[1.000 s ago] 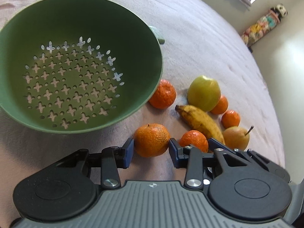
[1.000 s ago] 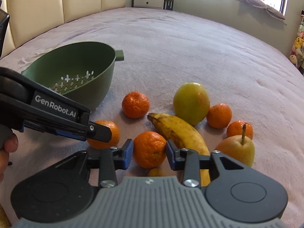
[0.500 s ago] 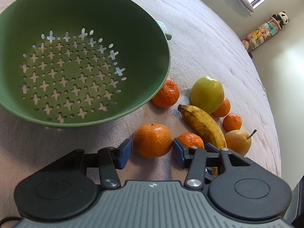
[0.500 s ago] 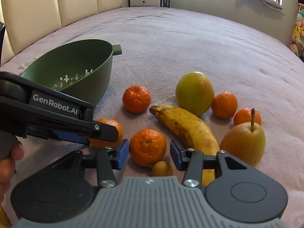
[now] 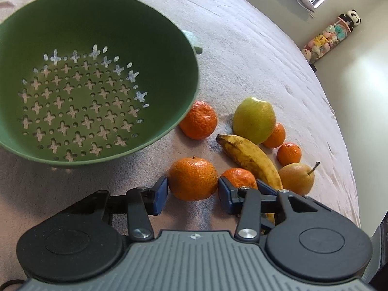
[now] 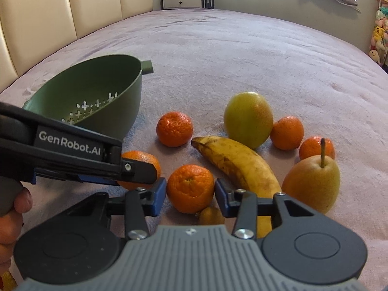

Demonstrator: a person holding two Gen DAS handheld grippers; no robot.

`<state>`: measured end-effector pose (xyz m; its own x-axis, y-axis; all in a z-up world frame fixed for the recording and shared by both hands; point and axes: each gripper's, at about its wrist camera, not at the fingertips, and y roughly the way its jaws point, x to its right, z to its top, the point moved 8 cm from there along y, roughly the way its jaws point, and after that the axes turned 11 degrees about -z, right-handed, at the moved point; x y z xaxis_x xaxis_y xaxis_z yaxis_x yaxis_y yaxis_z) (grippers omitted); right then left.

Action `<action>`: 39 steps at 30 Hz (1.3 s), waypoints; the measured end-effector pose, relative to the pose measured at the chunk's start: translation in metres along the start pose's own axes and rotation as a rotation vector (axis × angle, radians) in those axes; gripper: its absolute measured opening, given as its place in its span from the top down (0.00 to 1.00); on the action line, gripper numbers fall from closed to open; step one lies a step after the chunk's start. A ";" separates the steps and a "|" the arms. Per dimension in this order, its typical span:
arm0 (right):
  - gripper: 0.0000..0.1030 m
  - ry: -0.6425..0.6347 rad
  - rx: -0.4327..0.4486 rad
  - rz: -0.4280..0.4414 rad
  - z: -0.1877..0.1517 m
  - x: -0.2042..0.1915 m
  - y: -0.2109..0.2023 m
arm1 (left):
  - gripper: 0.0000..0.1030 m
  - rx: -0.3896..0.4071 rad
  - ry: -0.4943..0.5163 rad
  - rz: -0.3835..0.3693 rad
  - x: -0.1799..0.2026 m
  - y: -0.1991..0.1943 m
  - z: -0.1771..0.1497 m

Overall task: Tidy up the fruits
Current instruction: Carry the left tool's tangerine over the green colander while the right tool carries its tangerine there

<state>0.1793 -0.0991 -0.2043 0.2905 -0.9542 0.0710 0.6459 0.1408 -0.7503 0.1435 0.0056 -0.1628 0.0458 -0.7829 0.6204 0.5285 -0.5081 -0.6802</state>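
The mandarin (image 5: 193,179) you are working with your left gripper (image 5: 193,195) lies on the mauve bedspread (image 5: 254,48), between the blue pads, which stand apart on either side of it, close to its skin but not pressed in as far as the left wrist view shows. Just to its right, your right gripper (image 6: 190,195) frames a second mandarin (image 6: 190,188) the same way, jaws apart with the fruit resting on the cover between them; a small brownish fruit (image 6: 210,215), partly hidden by the gripper body, lies right in front of it. The banana (image 6: 238,163) runs diagonally beside that mandarin, its near end hidden behind your right finger. Beyond it you have a yellow-green apple (image 6: 248,118), a pear (image 6: 312,183) with its stem up, and three more mandarins scattered around them. The green colander (image 5: 72,77) stands to the left of the fruit, tilted a little, with one mandarin (image 5: 199,120) close against its wall. Stuffed toys (image 5: 325,38) are piled by the far wall.
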 end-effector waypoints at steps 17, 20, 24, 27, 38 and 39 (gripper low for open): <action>0.60 -0.025 0.173 -0.109 0.047 0.002 -0.060 | 0.51 0.118 0.263 0.043 0.057 -0.070 0.022; 0.60 -0.016 0.203 -0.075 0.057 -0.008 -0.071 | 0.51 0.147 0.311 0.096 0.057 -0.088 0.031; 0.60 -0.065 0.232 -0.028 0.071 -0.034 -0.081 | 0.51 0.174 0.315 0.177 0.044 -0.108 0.046; 0.60 -0.131 0.239 0.004 0.078 -0.056 -0.084 | 0.51 0.179 0.320 0.250 0.031 -0.117 0.055; 0.60 -0.358 0.180 0.077 0.096 -0.103 -0.067 | 0.51 0.093 0.281 0.368 -0.013 -0.116 0.064; 0.60 -0.376 0.167 0.089 0.099 -0.106 -0.063 | 0.51 0.086 0.272 0.377 -0.018 -0.115 0.065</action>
<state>0.1777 0.0193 -0.1000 0.5682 -0.7777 0.2688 0.7028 0.2888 -0.6501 0.1368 0.1012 -0.0706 0.0301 -0.9785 0.2041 0.5861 -0.1482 -0.7966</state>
